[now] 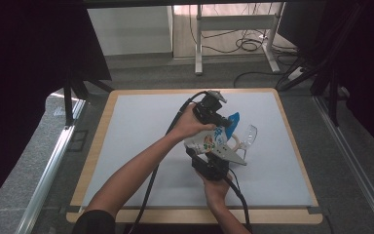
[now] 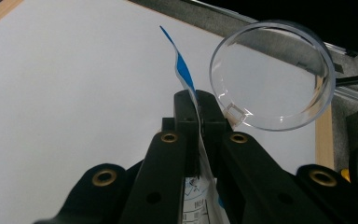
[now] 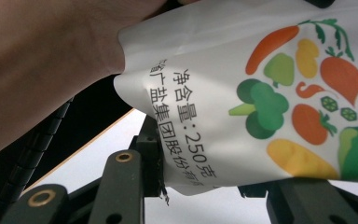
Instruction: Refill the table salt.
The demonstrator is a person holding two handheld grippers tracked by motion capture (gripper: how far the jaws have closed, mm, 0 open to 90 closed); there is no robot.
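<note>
A white bag printed with vegetables and topped by a blue strip hangs above the table between both grippers. My left gripper is shut on its thin blue top edge, as the left gripper view shows at the jaw tips. From below, my right gripper is shut on the bag's lower end; in the right gripper view the printed bag fills the space between the jaws. A clear cup sits tilted just right of the bag, its round mouth facing the left gripper.
The white mat covers a wooden-edged table. Beyond the far edge stand desk legs with cables on the floor. Black stands and metal rails flank both sides.
</note>
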